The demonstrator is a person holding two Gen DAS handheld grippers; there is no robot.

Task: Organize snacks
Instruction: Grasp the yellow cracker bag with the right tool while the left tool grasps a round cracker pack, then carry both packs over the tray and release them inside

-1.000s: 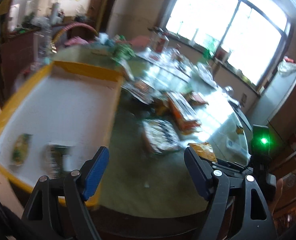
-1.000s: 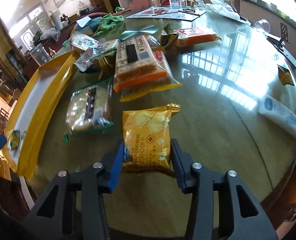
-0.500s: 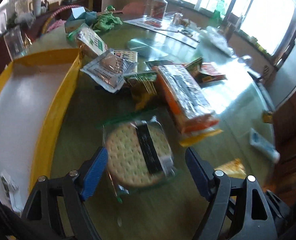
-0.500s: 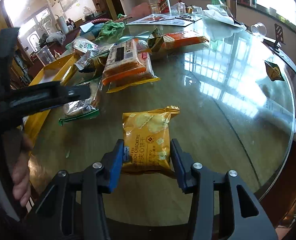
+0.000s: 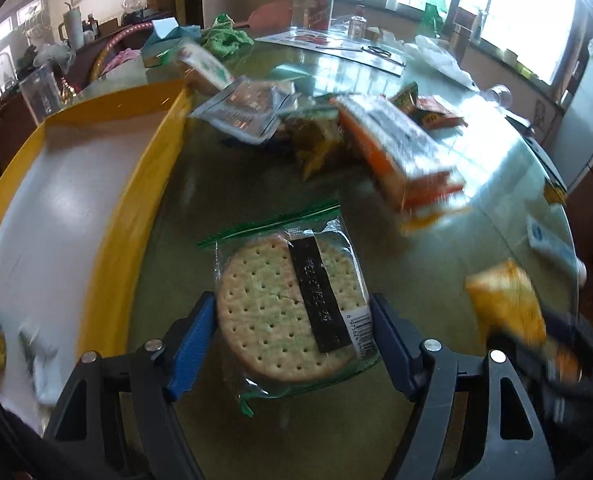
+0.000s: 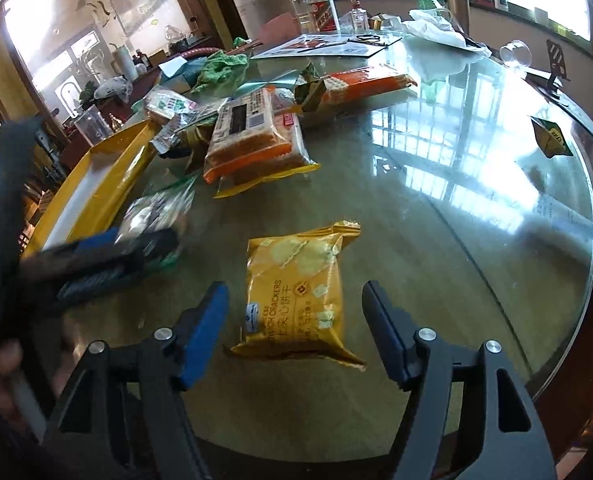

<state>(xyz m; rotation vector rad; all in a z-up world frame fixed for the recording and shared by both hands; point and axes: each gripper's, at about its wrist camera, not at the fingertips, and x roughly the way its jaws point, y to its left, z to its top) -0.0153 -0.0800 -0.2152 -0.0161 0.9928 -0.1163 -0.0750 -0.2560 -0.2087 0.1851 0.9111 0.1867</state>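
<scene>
Beyond the snacks, a green cloth [image 6: 220, 67], glass bottles [image 6: 314, 10], scissors [image 6: 370, 38] and an overturned glass [image 6: 516, 53].
</scene>
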